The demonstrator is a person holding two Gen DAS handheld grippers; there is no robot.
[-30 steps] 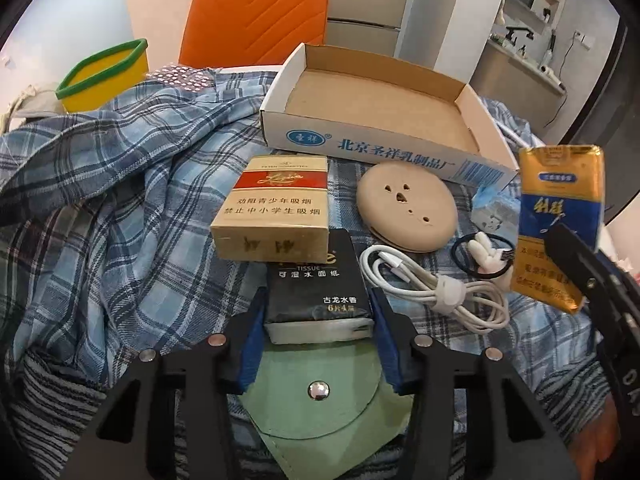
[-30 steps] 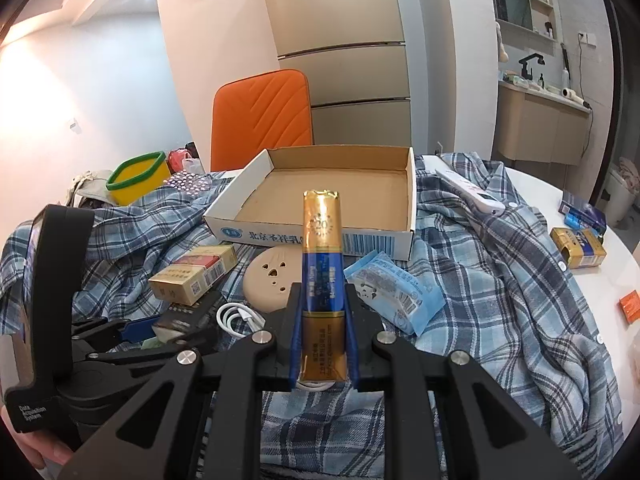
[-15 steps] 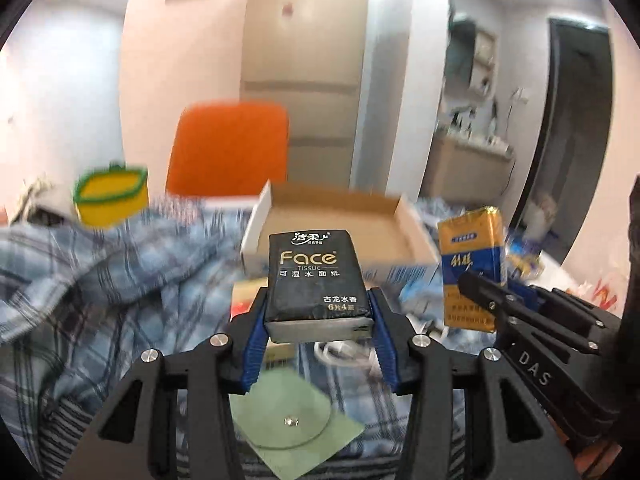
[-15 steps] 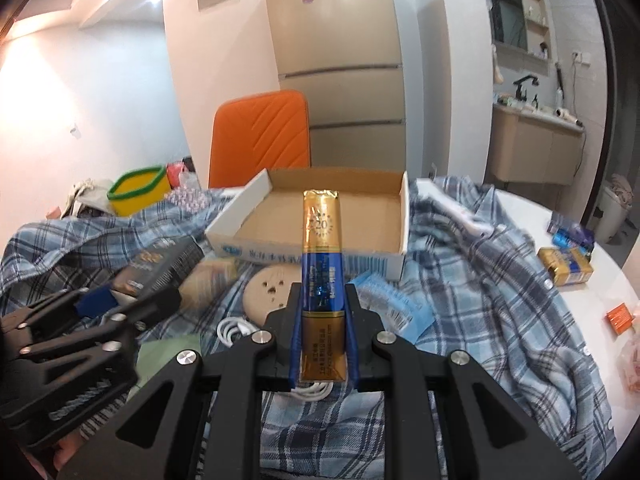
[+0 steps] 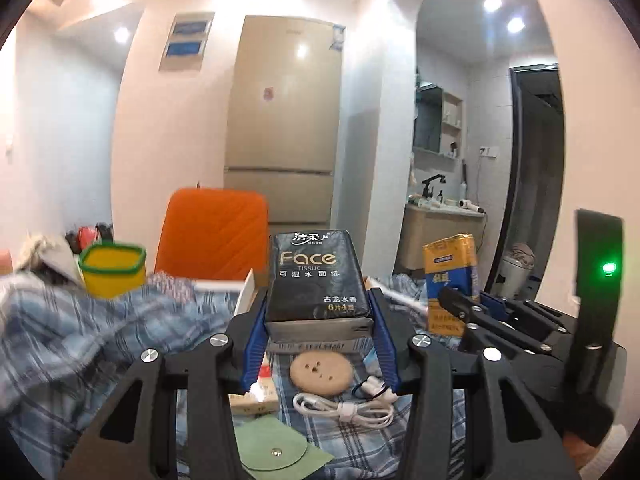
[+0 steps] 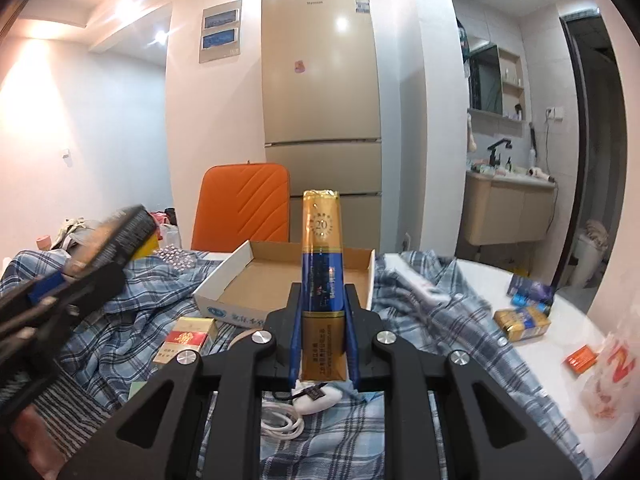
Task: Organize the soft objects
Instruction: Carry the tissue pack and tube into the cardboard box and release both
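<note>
Both grippers are up in open air above the cluttered plaid shirt [image 6: 440, 320], with nothing overhead. Ahead, the open cardboard box [image 6: 256, 276] has a bare floor, reachable over its low front wall. Just before that wall the cloth is crowded: a red cigarette pack [image 6: 188, 340], a round beige disc [image 5: 321, 368], a coiled white cable [image 5: 344, 410] and a green pouch [image 5: 276, 450] leave little bare surface. The left gripper [image 6: 60, 280] fills the right one's left side. An orange chair [image 6: 244, 204] stands behind the box, a yellow container [image 5: 114, 274] far left. The white tabletop [image 6: 560, 344] to the right is freer, dotted with small packets.
</note>
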